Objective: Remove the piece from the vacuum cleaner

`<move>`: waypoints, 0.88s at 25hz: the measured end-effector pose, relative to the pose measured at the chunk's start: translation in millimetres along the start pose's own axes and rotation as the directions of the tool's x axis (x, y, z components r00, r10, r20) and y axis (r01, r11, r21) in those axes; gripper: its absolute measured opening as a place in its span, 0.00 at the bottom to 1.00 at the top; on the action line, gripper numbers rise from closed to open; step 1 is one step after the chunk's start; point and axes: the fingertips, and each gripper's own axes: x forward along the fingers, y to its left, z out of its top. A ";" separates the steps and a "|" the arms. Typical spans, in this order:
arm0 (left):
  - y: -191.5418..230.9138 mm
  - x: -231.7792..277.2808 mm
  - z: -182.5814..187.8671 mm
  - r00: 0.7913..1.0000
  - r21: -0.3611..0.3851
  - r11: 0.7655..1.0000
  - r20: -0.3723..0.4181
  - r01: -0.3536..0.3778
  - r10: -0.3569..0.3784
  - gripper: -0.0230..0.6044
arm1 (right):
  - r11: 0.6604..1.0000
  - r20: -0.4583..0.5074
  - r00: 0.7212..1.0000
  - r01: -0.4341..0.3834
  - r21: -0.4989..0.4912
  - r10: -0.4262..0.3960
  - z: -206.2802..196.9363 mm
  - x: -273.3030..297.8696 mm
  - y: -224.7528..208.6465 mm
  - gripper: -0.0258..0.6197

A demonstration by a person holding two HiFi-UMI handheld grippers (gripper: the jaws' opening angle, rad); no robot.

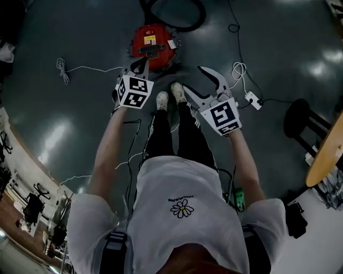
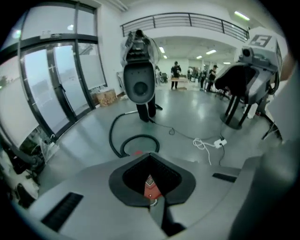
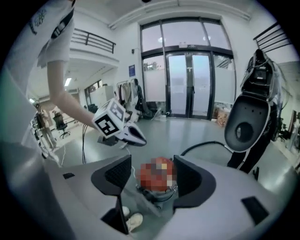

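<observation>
The red round vacuum cleaner [image 1: 154, 45] sits on the dark floor just ahead of the person's shoes [image 1: 170, 96], with a black bar [image 1: 150, 50] across its top. My left gripper [image 1: 141, 65] hangs above its near edge with its jaws shut and nothing between them. In the left gripper view, the left gripper [image 2: 150, 157] shows a bit of the red vacuum cleaner [image 2: 150, 188] through the hollow between its pads. My right gripper [image 1: 204, 85] stands open to the right, over the floor. In the right gripper view, the right gripper [image 3: 152, 177] frames the vacuum cleaner [image 3: 158, 193].
A black hose [image 1: 179, 16] loops behind the vacuum. A white power strip [image 1: 253, 100] with its cord lies to the right, and a white cable [image 1: 63, 69] to the left. A black stool [image 1: 298, 119] and a wooden table edge [image 1: 326, 156] stand at the right. A tall grey machine [image 2: 139, 84] is beyond.
</observation>
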 end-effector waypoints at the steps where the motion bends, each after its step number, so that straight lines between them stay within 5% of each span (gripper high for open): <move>1: -2.1 23.9 -14.5 0.999 0.037 0.999 -0.034 0.015 -0.014 0.04 | 0.999 -0.046 0.999 -0.023 -0.031 0.022 -24.3 19.1 4.1 0.50; 5: -26.3 108.0 -76.0 0.981 0.177 0.978 -0.180 0.111 -0.079 0.04 | 0.979 -0.243 0.964 -0.149 -0.141 0.112 -136.3 91.6 25.8 0.50; 9: -34.4 164.8 -123.9 0.944 0.264 0.947 -0.316 0.184 -0.095 0.04 | 0.916 -0.452 0.879 -0.295 -0.273 0.148 -238.4 155.9 37.1 0.50; 16: -50.0 195.2 -170.5 0.897 0.307 0.902 -0.413 0.302 -0.160 0.04 | 0.823 -0.666 0.745 -0.376 -0.425 -0.004 -354.2 216.9 28.8 0.49; 17: -51.0 196.0 -171.9 0.896 0.297 0.906 -0.412 0.302 -0.164 0.04 | 0.820 -0.682 0.730 -0.365 -0.441 -0.042 -361.6 219.7 24.9 0.42; 19: -52.0 196.5 -170.8 0.901 0.284 0.914 -0.404 0.290 -0.160 0.04 | 0.817 -0.703 0.705 -0.350 -0.457 -0.091 -370.9 219.8 22.6 0.09; 22: -54.5 198.0 -167.6 0.894 0.309 0.904 -0.424 0.295 -0.146 0.04 | 0.813 -0.732 0.680 -0.398 -0.425 -0.050 -381.2 209.5 39.5 0.08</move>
